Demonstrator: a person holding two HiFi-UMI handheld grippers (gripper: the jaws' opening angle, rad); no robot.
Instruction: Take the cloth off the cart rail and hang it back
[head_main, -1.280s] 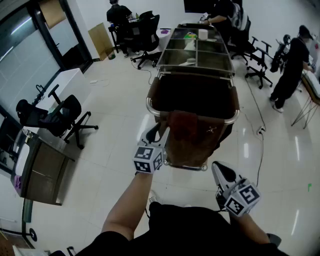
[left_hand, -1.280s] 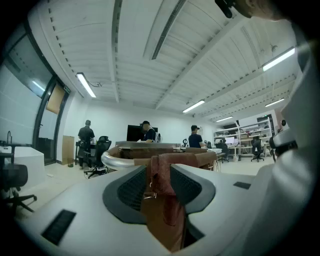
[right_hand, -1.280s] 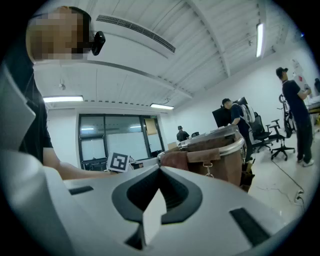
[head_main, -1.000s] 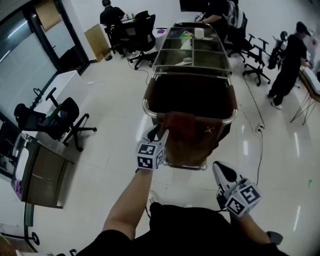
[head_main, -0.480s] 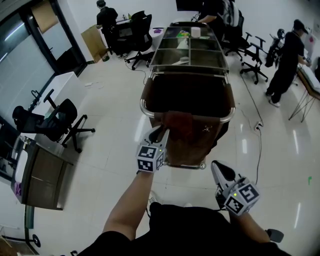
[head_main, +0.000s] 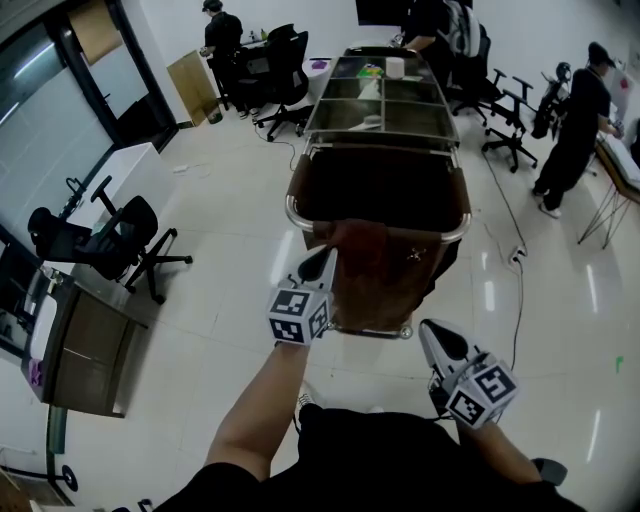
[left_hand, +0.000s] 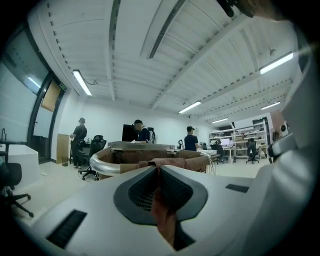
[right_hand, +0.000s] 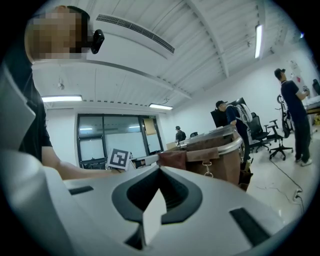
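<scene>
A reddish-brown cloth (head_main: 365, 240) hangs over the near chrome rail (head_main: 292, 212) of a brown cart. My left gripper (head_main: 325, 255) is at the cloth's lower left edge. Its jaws are closing, and the left gripper view shows a fold of the cloth (left_hand: 163, 215) pinched between them at my left gripper (left_hand: 159, 168), with the rail (left_hand: 104, 163) just beyond. My right gripper (head_main: 432, 330) is held low and to the right, apart from the cart, its jaws together with nothing in them. From my right gripper (right_hand: 160, 168) the cloth (right_hand: 172, 159) and the rail (right_hand: 236, 147) show ahead.
The cart's (head_main: 380, 185) dark bin continues into far trays (head_main: 385, 95) holding small items. Office chairs (head_main: 120, 235) and a desk (head_main: 85, 345) stand at the left. People stand at the back and right (head_main: 585, 130). A cable (head_main: 515, 300) crosses the glossy floor right of the cart.
My left gripper's jaws have come together on the cloth's edge. Both grippers have otherwise stayed in nearly the same place.
</scene>
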